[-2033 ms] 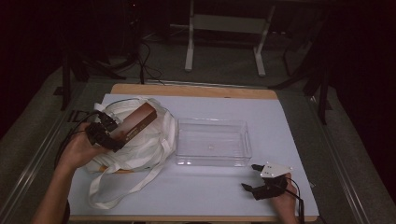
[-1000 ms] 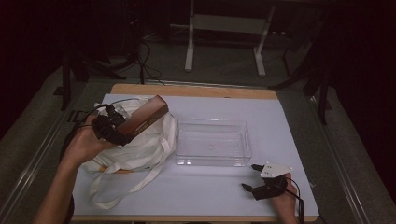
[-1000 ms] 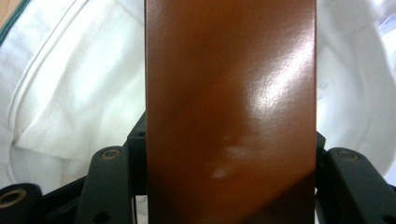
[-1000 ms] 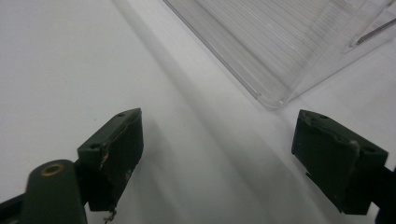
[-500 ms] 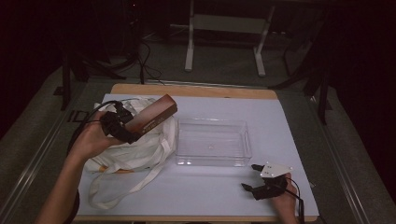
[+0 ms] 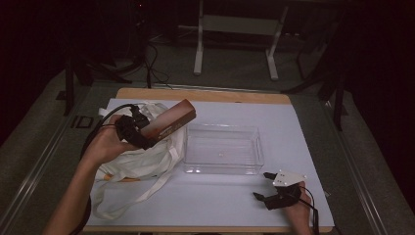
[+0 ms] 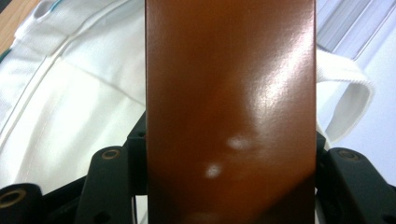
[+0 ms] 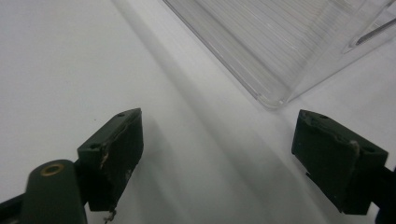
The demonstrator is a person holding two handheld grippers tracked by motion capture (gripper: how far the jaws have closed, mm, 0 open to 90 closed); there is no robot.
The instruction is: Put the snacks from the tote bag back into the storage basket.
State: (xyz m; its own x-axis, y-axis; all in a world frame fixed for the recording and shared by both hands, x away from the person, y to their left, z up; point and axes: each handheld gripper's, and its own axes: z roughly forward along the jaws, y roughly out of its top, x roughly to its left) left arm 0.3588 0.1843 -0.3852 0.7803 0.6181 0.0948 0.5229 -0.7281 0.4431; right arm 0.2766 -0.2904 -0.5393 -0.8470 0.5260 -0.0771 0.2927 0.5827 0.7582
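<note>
A long brown box (image 6: 169, 122) is clamped in my left gripper (image 6: 147, 134), raised over the white cloth bag (image 6: 132, 159) and tilted up toward the clear plastic tray (image 6: 222, 149). In the left gripper view the brown box (image 7: 229, 112) runs up the middle between the two jaws, with the white bag (image 7: 70, 107) beneath. My right gripper (image 6: 264, 186) rests on the white table sheet near the front right, just in front of the tray's near right corner. Its jaws stand wide open in the right gripper view (image 8: 219, 154), nothing between them, the clear tray's corner (image 8: 280, 60) ahead.
The white table sheet (image 6: 220, 203) covers a wooden tabletop (image 6: 205, 94). The bag's straps (image 6: 147, 193) trail toward the front left edge. A table frame (image 6: 235, 29) and cables (image 6: 156, 63) lie on the dark floor behind.
My left gripper has carried the brown box up and to the right, out over the bag toward the tray. The right gripper has stayed in place.
</note>
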